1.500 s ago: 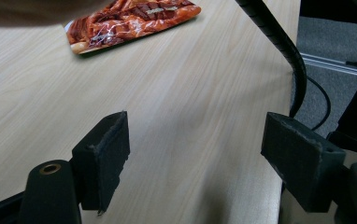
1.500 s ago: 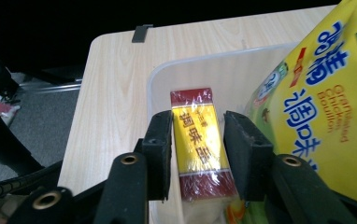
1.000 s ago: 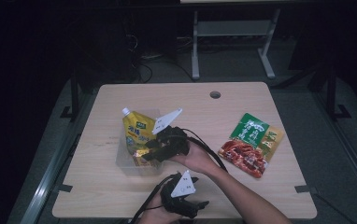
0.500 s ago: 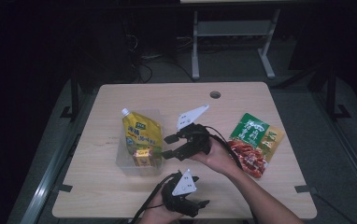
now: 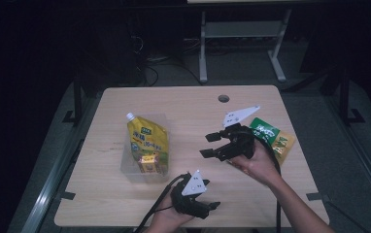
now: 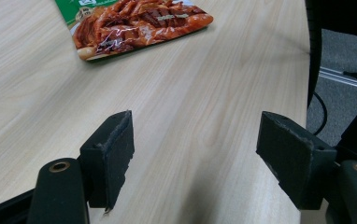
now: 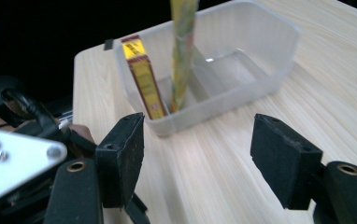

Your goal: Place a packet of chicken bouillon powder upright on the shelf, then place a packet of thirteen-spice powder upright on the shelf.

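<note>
both jaws of right gripper (image 5: pixel 211 144) empty, clear bin (image 5: pixel 130 165) well apart.

Bright overhead light falls on the table (image 5: pixel 188 104) amid dark surroundings; soft shadows, slight grain, nearest parts blurred.

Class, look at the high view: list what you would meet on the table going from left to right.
Clear plastic bin holding the yellow spouted pouch and a small yellow box → left gripper → right gripper → green and red snack packet.
</note>
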The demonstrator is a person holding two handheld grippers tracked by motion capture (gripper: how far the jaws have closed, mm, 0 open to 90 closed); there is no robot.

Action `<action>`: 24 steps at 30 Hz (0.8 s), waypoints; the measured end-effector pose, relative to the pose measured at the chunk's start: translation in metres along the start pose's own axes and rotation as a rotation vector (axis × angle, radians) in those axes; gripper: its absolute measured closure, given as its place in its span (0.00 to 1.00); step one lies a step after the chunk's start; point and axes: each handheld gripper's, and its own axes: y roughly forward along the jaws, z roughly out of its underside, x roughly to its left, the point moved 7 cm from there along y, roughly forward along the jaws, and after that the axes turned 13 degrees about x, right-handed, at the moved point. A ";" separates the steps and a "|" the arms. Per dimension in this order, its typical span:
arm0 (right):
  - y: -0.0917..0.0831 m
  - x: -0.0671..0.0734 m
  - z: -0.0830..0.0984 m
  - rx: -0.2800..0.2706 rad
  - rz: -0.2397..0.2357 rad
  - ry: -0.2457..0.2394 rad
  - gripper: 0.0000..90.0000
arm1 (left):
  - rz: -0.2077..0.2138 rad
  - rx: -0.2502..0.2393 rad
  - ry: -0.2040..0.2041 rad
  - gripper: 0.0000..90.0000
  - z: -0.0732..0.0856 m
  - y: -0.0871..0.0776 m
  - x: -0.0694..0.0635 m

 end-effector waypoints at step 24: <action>-0.049 -0.032 0.065 0.036 0.143 0.131 0.35 | -0.031 -0.013 -0.024 0.28 -0.009 -0.008 0.013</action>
